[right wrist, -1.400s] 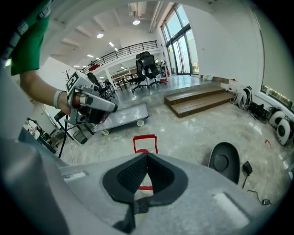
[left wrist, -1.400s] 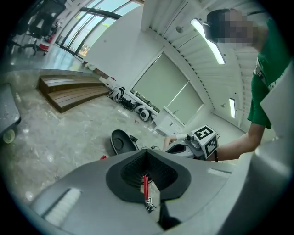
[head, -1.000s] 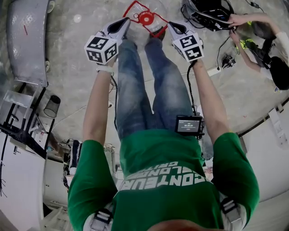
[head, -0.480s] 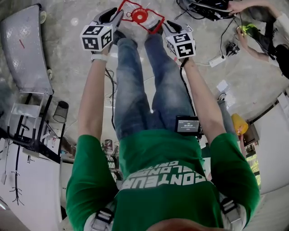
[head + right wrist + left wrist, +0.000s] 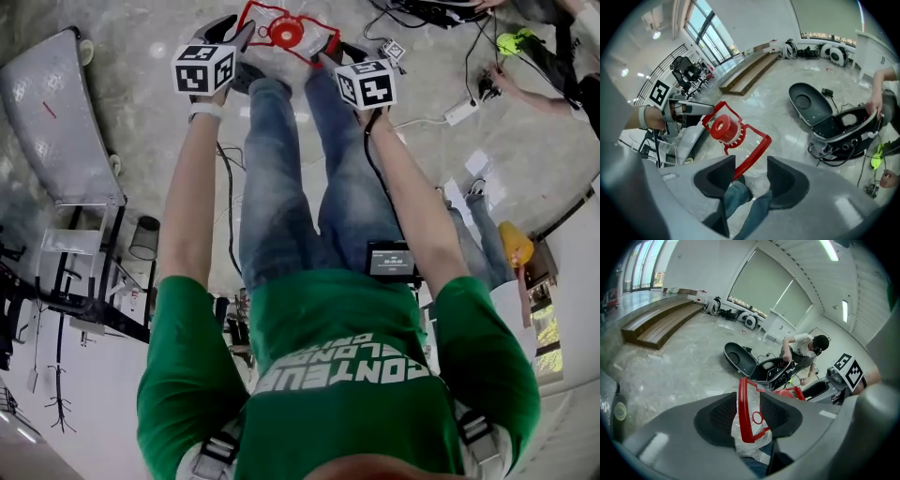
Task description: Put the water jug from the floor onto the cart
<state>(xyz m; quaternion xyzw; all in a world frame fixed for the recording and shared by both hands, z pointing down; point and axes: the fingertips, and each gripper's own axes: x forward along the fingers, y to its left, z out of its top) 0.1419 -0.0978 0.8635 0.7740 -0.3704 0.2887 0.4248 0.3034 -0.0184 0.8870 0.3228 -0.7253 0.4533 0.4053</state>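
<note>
both lowered since a second ago, jaws just sprung apart. left gripper point(image 5: 749, 414) released, jug's point(image 5: 286, 34) red frame point(image 5: 754, 152) between its jaws; right gripper point(image 5: 751, 180) released, frame just ahead. likely heavy, slick-walled; best taken by the stiff frame.

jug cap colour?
Red cap, same red as the handle frame. The right gripper view shows it best.

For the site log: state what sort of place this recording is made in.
Probably a large indoor hall used as a lab or test space: a wide polished floor, tall windows with blinds drawn, and an open equipment case trailing cables, with a person working at it.
</note>
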